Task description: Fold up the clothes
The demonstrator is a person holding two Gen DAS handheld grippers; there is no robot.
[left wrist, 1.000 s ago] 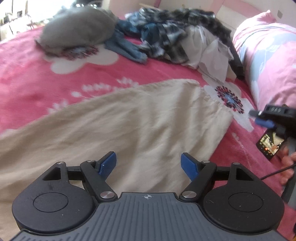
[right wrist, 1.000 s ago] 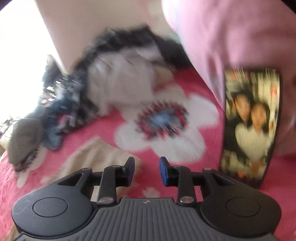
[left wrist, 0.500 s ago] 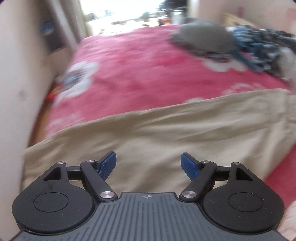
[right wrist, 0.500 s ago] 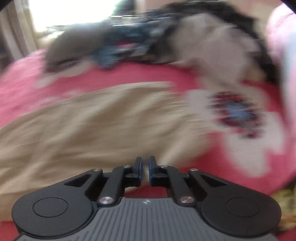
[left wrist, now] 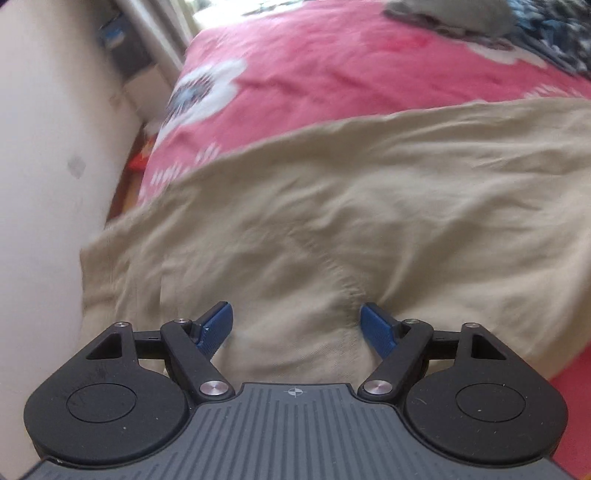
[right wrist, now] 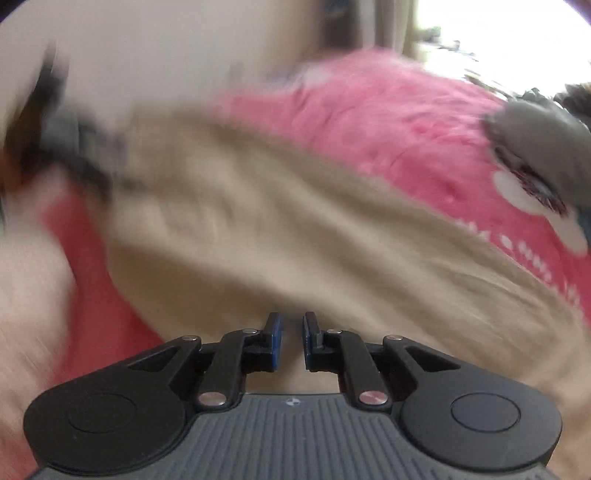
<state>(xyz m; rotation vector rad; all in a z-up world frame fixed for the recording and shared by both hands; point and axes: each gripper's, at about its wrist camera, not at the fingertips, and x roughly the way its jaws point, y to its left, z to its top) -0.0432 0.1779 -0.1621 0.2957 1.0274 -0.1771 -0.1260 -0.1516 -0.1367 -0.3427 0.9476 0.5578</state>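
A beige garment [left wrist: 369,206] lies spread across the pink flowered bedspread [left wrist: 332,70]. My left gripper [left wrist: 296,326] is open and empty, low over the garment near its left end by the bed edge. In the right wrist view the same beige garment [right wrist: 295,229] fills the middle, blurred. My right gripper [right wrist: 291,339] hovers over it with its jaws nearly closed, a narrow gap between the pads and nothing between them. The left gripper [right wrist: 74,147] shows as a dark blur at the far left of that view.
A grey garment [left wrist: 454,14] and a pile of dark plaid clothes [left wrist: 554,33] lie at the far side of the bed. A white wall [left wrist: 48,184] stands close along the bed's left edge. The grey garment also shows in the right wrist view [right wrist: 535,147].
Both grippers have swung left toward the garment's end by the wall. The right gripper's jaws have narrowed from partly open to nearly closed. The phone and pillow have left the views.
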